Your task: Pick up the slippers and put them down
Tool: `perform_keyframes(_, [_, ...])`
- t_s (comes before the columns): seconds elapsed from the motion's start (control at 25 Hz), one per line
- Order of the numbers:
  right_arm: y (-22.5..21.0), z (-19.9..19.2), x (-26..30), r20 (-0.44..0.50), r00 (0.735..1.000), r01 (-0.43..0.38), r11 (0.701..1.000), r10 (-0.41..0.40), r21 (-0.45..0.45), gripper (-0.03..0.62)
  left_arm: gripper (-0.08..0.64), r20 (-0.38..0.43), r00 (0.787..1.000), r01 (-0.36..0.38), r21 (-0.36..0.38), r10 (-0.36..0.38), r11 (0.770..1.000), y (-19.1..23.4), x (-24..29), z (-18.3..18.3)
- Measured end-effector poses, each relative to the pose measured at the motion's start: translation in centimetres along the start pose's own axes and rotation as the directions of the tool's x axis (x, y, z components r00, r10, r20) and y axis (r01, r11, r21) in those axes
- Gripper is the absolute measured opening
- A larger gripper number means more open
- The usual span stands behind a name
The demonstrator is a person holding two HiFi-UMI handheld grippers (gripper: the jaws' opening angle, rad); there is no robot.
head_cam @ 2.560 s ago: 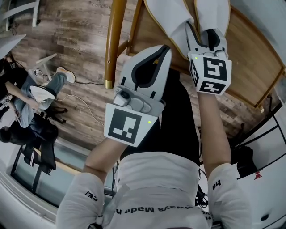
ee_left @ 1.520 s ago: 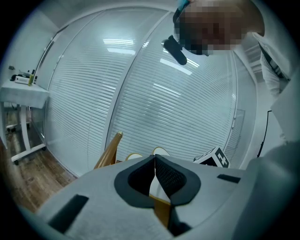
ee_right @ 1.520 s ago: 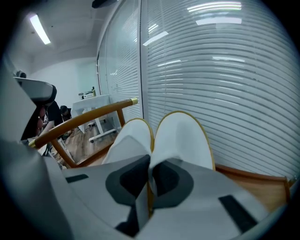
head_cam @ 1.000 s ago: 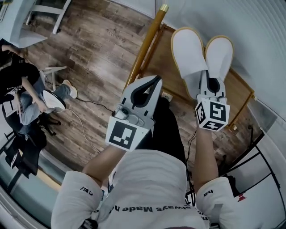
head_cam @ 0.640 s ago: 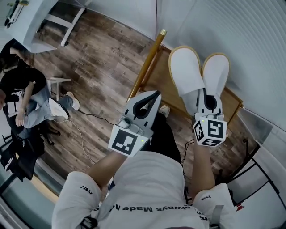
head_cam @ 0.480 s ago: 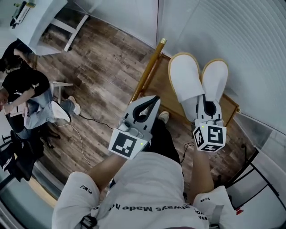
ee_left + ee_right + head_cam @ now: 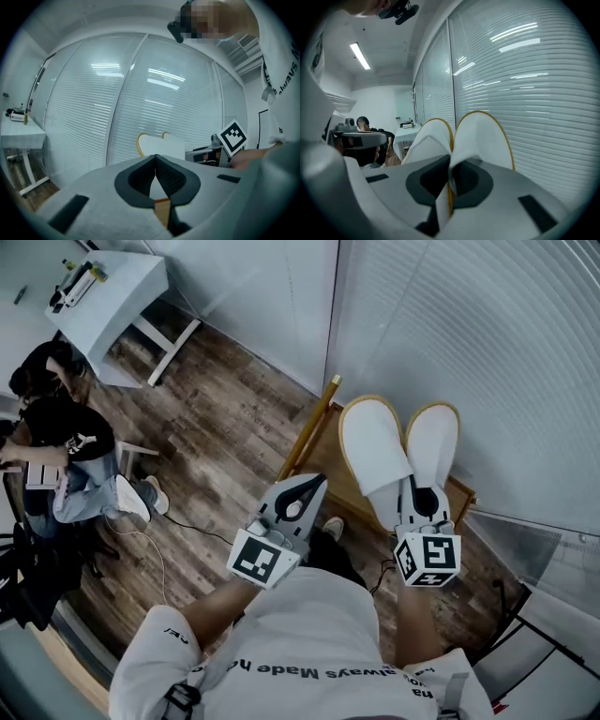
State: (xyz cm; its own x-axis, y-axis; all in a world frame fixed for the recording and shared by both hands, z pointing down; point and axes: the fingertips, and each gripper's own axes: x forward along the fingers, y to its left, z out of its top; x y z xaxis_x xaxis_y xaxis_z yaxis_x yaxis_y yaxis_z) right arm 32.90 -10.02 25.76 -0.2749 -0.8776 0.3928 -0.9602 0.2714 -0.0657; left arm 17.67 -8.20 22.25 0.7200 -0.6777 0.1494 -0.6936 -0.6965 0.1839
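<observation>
Room: plank floor point(image 7: 216, 427) on the left, white blinds point(image 7: 469, 352) across the far and right side.
Task pair: two white slippers point(image 7: 375, 451) with tan edging, side by side, toes pointing far toward the blinds, seen over a wooden frame point(image 7: 312, 423).
Right claw: right gripper point(image 7: 450, 171) clamped on the near ends of both slippers, pinching them together.
Left claw: left gripper point(image 7: 155, 161) closed tip to tip, nothing between, left of the slippers and apart from them.
Far left: seated person point(image 7: 66, 456) near a white table point(image 7: 103, 296).
</observation>
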Motion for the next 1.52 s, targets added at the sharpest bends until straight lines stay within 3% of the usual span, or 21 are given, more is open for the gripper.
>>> perform_keyframes(0.36, [2.3,5.9,-4.1,0.066,0.997,-0.043,0.999,0.044,-0.015,0.020,0.011,0.081,0.997,-0.002,0.045,-0.002,0.999,-2.2,-2.7,5.7])
perform_keyframes(0.68, [4.6,10.1,-8.4,0.126,0.990,-0.069,0.998,0.068,0.001,0.020,0.011,0.100,0.995,0.000,0.035,-0.003,0.999,-3.8,-5.7,9.6])
perform_keyframes(1.2, [3.9,10.6,-9.8,0.148,0.982,-0.117,0.993,0.119,-0.021,0.020,0.011,0.121,0.992,-0.049,0.072,0.040,0.996,-6.3,-5.7,10.5])
perform_keyframes(1.52, [6.2,10.0,-11.0,0.139,0.962,-0.228,0.971,0.237,-0.078,0.020,0.011,0.158,0.972,-0.181,0.039,0.173,0.983,-7.5,-9.2,10.0])
